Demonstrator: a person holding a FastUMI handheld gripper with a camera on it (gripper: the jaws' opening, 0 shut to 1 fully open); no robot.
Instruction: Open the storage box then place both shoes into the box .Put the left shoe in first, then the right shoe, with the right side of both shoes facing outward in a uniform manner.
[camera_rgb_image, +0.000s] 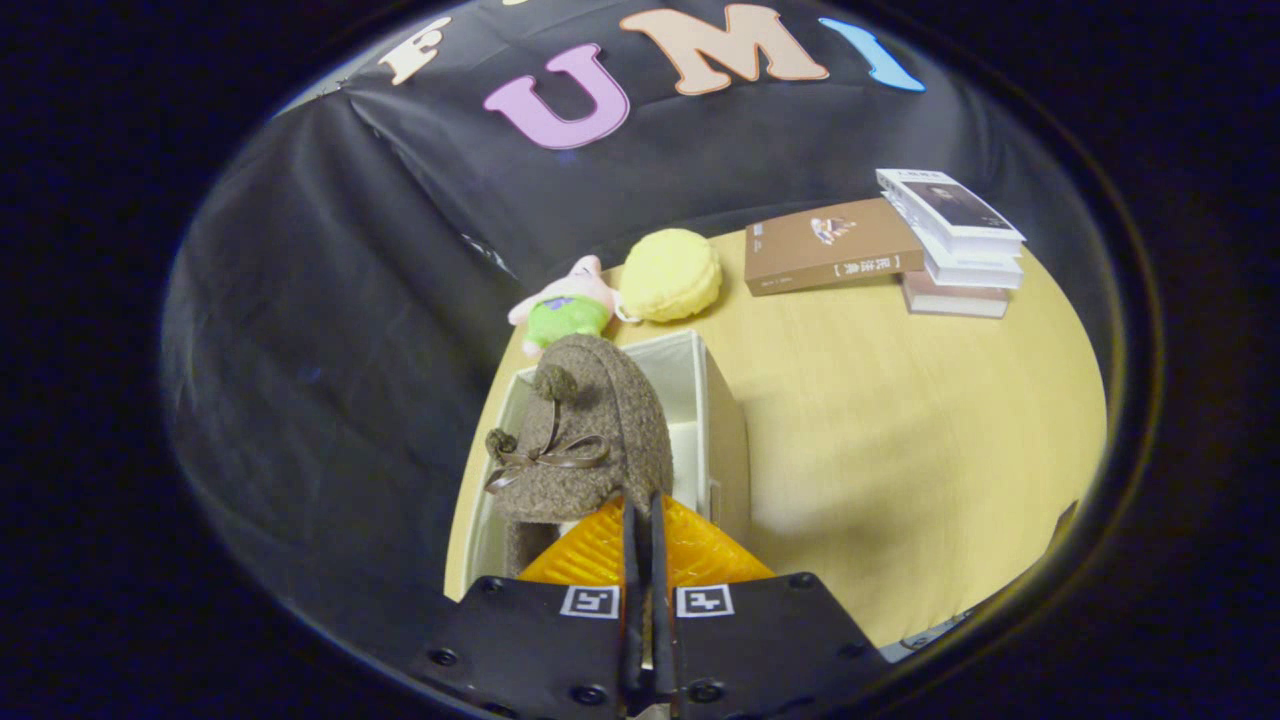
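Shoe (590, 430): brown fleece with bow, pinched at its near edge by the tool (641, 520), fingers nearly together; hangs over the open white box (722, 420) at the surface's (900, 420) left edge. Lower it straight down, clear of the walls, bow side kept consistent; release only once seated. Second shoe: cannot tell.

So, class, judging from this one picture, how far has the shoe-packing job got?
Done: the white storage box stands open on the table. In hand: the gripper is shut on a brown fuzzy shoe with a bow, held over the box opening. Left: lowering and releasing it. Whether another shoe already lies inside is hidden, so I cannot tell which shoe this is.
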